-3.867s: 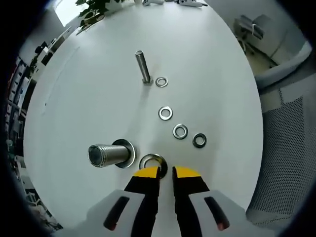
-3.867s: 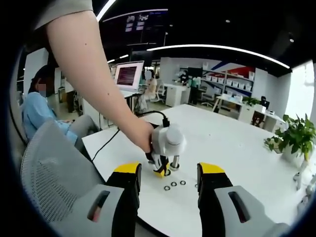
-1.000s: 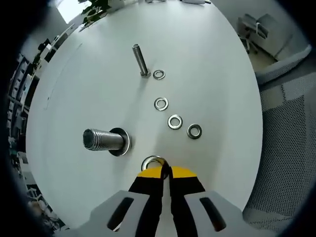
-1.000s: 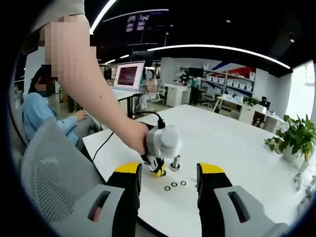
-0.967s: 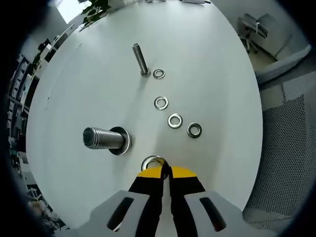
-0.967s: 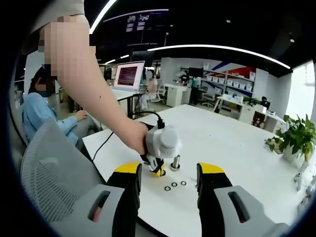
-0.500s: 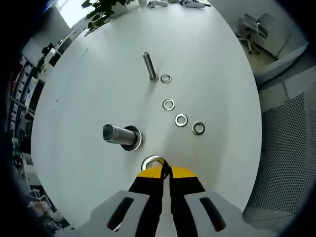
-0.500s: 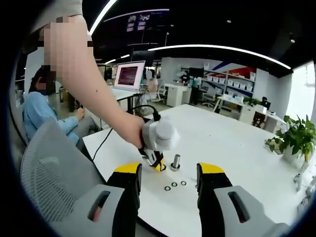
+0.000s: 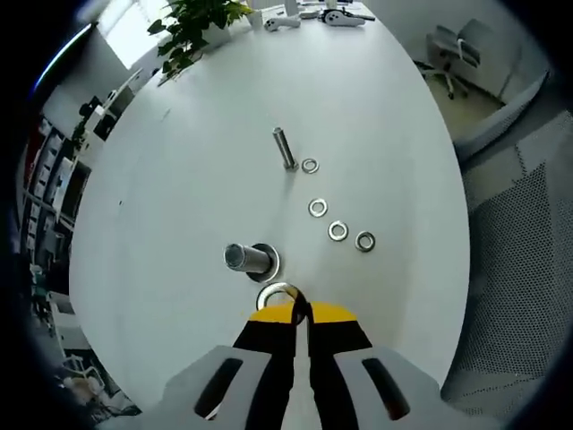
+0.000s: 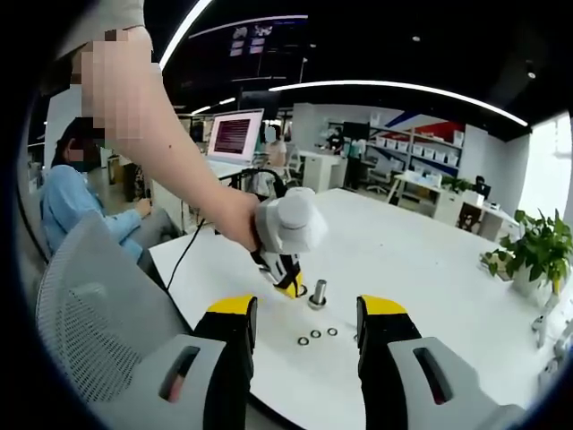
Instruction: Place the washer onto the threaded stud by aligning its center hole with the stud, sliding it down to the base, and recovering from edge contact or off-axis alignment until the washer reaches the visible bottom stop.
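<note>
In the left gripper view, my left gripper [image 9: 300, 311] rises from the bottom centre with its yellow-tipped jaws pressed together on the washer [image 9: 277, 295], which sticks out just past the tips. Directly above it in the frame, just beside the washer's far edge, stands the threaded stud [image 9: 246, 258] on its round base. Higher up, near the centre, I see a slimmer bolt [image 9: 284, 149] standing upright, and a row of four small washers [image 9: 337, 231] runs diagonally from beside that bolt down toward the right. All of it sits on a white round table [image 9: 179, 179], with a potted plant [image 9: 192, 22] at the top left edge.

In the right gripper view, my right gripper [image 10: 306, 333] fills the bottom, jaws spread wide with nothing between them. Beyond the gap, a hand [image 10: 235, 220] holds the left gripper tilted down beside the stud, left of centre. A mesh chair [image 10: 85, 305] occupies the lower left.
</note>
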